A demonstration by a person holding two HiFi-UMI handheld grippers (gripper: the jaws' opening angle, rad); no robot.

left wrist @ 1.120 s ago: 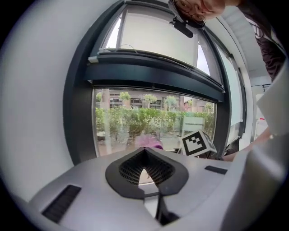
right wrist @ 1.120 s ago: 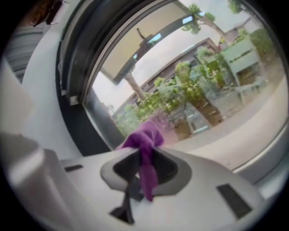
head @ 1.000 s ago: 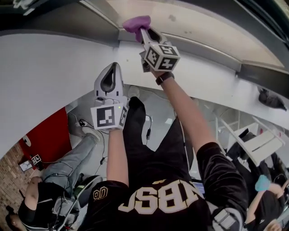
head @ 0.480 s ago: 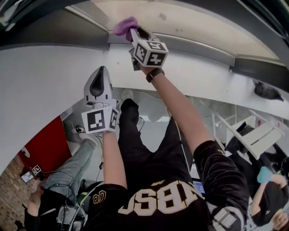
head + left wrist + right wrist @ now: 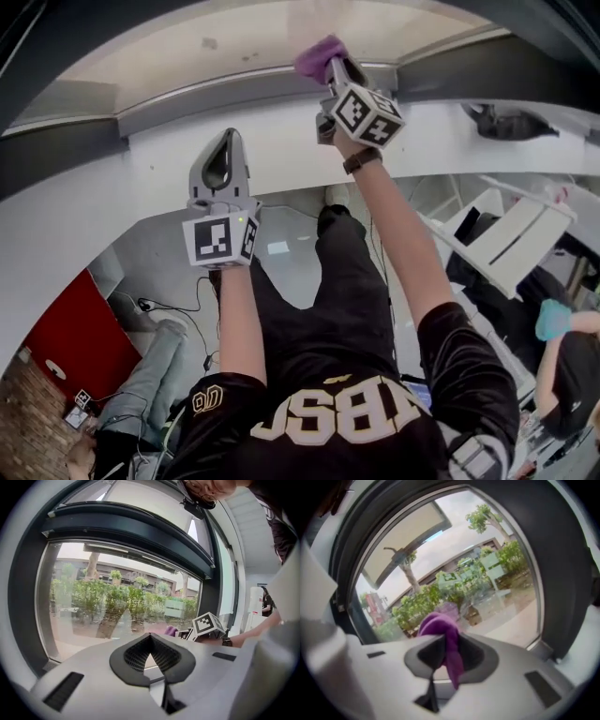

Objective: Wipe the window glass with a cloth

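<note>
The window glass [image 5: 225, 37] fills the top of the head view, and trees and buildings show through the window glass [image 5: 478, 569]. My right gripper [image 5: 330, 64] is raised against it, shut on a purple cloth [image 5: 319, 54] that presses on the pane. In the right gripper view the purple cloth [image 5: 443, 627] bunches between the jaws of my right gripper [image 5: 447, 637] and hangs below them. My left gripper [image 5: 225, 141] is held lower and to the left, short of the glass, shut and empty. In the left gripper view my left gripper [image 5: 150, 636] faces the pane, with the cloth [image 5: 171, 631] at the right.
A dark window frame [image 5: 497, 66] borders the glass, with a white wall [image 5: 84, 216] below it. A person sits on the floor at lower left [image 5: 150, 366], beside a red panel [image 5: 66, 347]. A white chair [image 5: 511, 234] and another person [image 5: 562, 356] are at the right.
My right gripper has slid rightward along the glass with the cloth toward the frame's corner. The left gripper has shifted a little and now faces more of the lower pane.
</note>
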